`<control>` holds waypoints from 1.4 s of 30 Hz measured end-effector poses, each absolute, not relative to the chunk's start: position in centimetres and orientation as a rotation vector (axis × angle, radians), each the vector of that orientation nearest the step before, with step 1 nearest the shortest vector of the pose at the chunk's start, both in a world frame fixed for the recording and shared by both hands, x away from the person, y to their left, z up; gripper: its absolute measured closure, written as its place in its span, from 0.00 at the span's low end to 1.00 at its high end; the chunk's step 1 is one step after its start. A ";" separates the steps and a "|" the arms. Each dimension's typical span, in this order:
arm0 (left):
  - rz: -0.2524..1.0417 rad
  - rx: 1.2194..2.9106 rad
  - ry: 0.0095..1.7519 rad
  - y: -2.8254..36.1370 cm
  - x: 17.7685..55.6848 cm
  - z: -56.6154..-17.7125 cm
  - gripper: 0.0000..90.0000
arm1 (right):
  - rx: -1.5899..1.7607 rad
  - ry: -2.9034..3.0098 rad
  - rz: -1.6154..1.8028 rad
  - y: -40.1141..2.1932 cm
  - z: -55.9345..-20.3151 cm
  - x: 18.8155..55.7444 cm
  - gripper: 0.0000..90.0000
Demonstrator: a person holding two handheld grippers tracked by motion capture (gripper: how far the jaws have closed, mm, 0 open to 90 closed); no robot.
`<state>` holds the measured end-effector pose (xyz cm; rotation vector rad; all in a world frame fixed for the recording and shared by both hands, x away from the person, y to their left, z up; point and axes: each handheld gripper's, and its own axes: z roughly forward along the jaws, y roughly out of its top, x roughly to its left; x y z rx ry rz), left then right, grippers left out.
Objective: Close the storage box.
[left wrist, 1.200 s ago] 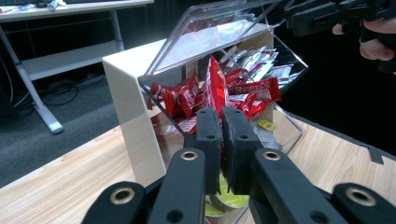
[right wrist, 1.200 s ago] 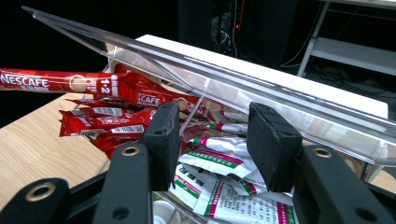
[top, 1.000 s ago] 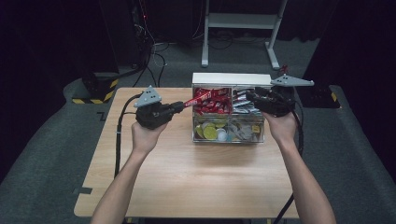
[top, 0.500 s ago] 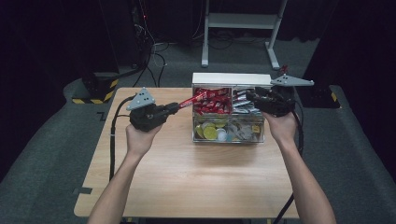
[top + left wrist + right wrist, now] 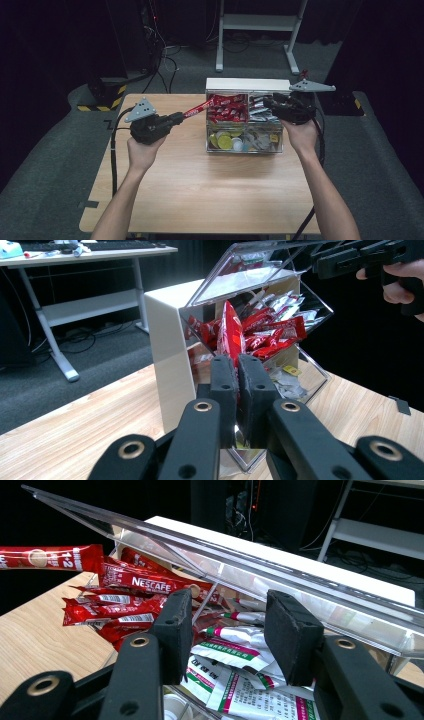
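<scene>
Sachet (image 5: 196, 109) clenched in my left gripper (image 5: 181, 117), now drawn clear of organizer (image 5: 215, 142); right gripper (image 5: 268, 102) props lid (image 5: 210, 555), jaws part-open.

Both forearms are extended forward from the near edge. The left gripper (image 5: 176, 119) is held level in the left hand (image 5: 142, 152), pointed to the right, its fingers (image 5: 223, 385) pressed together on a thin red sachet (image 5: 196, 109). The right gripper (image 5: 269, 103) is held in the right hand (image 5: 300, 136), pointed to the left, its fingers (image 5: 175, 625) set apart with a gap between them.
</scene>
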<state>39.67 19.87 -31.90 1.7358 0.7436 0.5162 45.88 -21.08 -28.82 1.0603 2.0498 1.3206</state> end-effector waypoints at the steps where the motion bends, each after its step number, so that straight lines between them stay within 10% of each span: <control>1: 0.516 1.736 0.744 19.9 39.7 -31.9 0.96 | 1.060 2.050 1.321 -21.1 -28.8 45.9 0.60; 42: 0.555 1.657 0.800 23.8 37.3 -33.9 0.96 | 1.060 2.057 1.304 -20.8 -28.9 45.9 0.60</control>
